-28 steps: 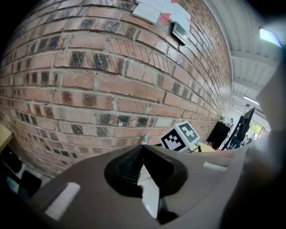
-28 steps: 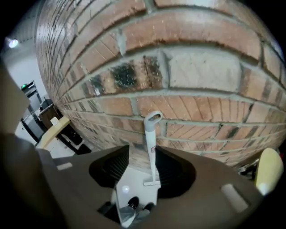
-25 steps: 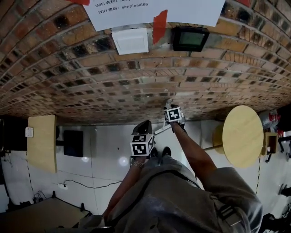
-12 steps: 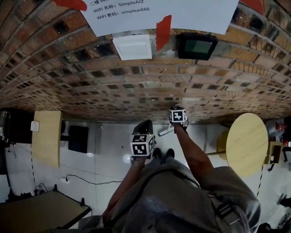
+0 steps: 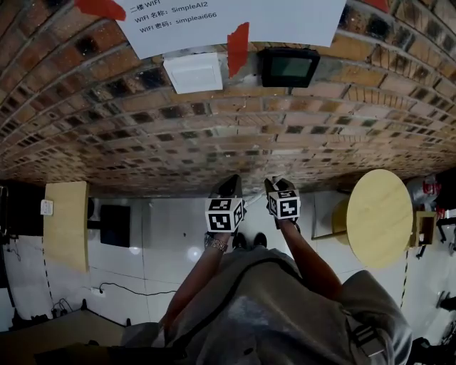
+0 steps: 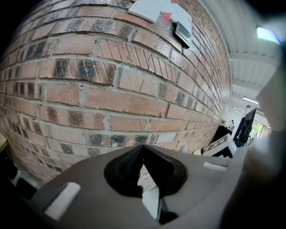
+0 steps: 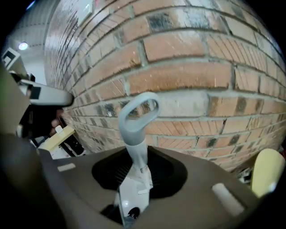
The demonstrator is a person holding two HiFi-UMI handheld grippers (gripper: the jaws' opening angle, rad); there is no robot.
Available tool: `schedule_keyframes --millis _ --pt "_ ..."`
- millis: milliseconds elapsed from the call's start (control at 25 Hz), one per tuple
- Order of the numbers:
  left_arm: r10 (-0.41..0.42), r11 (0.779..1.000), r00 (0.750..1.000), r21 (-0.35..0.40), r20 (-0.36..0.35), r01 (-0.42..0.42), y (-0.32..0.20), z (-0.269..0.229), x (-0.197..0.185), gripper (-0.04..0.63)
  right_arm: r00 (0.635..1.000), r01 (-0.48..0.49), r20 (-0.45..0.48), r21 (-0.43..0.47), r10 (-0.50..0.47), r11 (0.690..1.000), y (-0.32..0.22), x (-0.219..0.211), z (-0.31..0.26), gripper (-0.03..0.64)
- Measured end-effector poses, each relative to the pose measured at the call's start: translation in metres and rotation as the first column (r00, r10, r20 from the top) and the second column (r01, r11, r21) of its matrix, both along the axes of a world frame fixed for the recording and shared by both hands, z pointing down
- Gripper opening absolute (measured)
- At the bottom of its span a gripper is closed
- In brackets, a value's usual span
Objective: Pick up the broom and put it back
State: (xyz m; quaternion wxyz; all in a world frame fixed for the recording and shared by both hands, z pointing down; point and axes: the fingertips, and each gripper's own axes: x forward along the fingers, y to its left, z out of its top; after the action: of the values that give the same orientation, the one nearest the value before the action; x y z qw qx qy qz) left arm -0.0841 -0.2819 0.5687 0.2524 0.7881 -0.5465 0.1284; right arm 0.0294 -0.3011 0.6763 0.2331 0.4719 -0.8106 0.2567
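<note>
The broom shows only in the right gripper view, as a grey handle [image 7: 136, 147] ending in a loop [image 7: 139, 112], with a white section below it. My right gripper [image 7: 137, 166] is shut on this handle, which rises between the jaws toward the brick wall. From the head view, the right gripper [image 5: 273, 187] and the left gripper [image 5: 231, 185] are side by side in front of the wall, both pointing at it. In the left gripper view, the left gripper [image 6: 143, 151] has its tips together, and only a white patch shows below them.
A brick wall [image 5: 214, 135] fills the space ahead, carrying a paper notice [image 5: 235, 18], a white box [image 5: 194, 71] and a black display [image 5: 288, 65]. A round wooden table [image 5: 381, 214] stands to the right, a wooden top [image 5: 65, 222] to the left. A cable [image 5: 121, 289] lies on the white floor.
The right gripper has risen toward the camera with the broom handle and now sits close beside the left gripper. The left gripper has shifted slightly toward the wall.
</note>
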Motion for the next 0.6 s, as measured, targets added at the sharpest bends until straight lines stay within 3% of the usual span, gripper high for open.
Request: schedule_keyframes --millis 240,600 --pt "0.032 0.999 0.999 0.015 0.011 -0.032 -0.007 -0.005 0.019 -0.019 0.999 0.037 0.026 0.082 -0.04 0.996 0.015 -0.006 -0.062 0.1" --pt "0.07 0.997 0.995 0.036 0.075 -0.073 -0.011 -0.013 0.036 -0.021 0.993 0.113 0.025 0.104 -0.117 0.988 0.028 -0.016 -0.085 0.101"
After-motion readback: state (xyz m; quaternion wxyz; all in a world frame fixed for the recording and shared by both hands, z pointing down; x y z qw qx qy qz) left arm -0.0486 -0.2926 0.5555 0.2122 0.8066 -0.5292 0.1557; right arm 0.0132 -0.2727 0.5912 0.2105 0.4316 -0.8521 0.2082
